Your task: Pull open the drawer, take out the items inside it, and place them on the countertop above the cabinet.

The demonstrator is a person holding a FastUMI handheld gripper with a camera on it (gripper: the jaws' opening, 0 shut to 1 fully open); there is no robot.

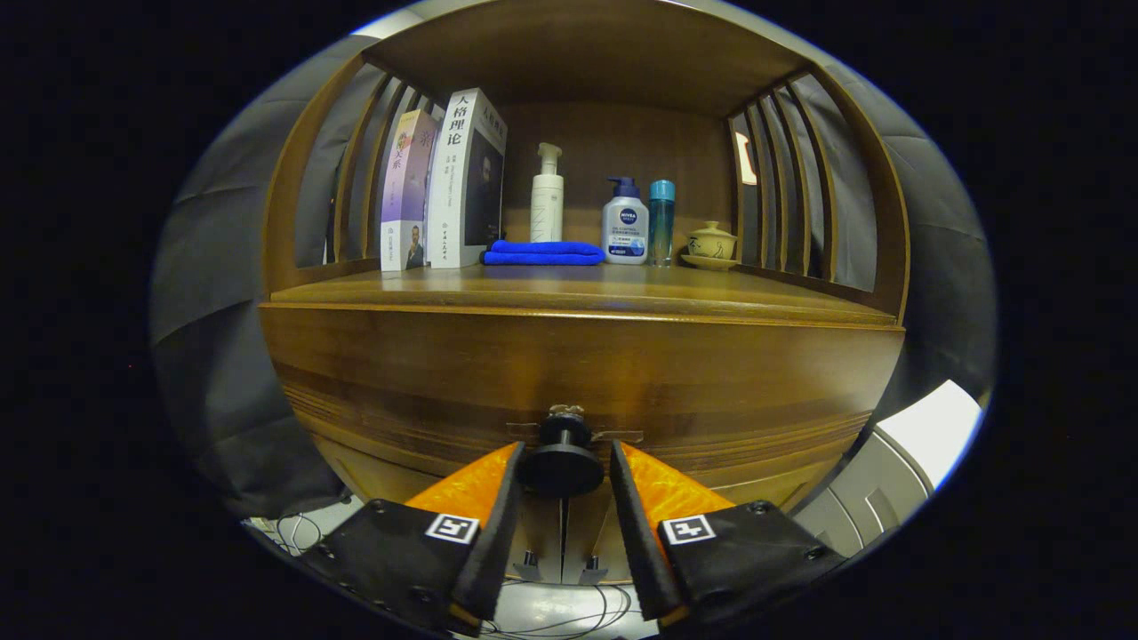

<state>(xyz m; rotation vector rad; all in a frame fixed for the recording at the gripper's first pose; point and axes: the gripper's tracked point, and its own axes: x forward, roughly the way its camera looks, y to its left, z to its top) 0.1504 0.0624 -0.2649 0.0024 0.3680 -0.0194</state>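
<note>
The tongs sit low in the centre of the frame, their two fingers flanking the round black drawer knob; whether both press on it cannot be told. The knob projects from the brown wooden drawer front, which lies flush and closed across the middle of the picture. Above it, the wooden tabletop carries, from left to right, two upright books, a folded blue cloth, a white pump bottle, a white bottle with a blue pump, a slim teal bottle and a small pale lidded teacup on a saucer.
</note>
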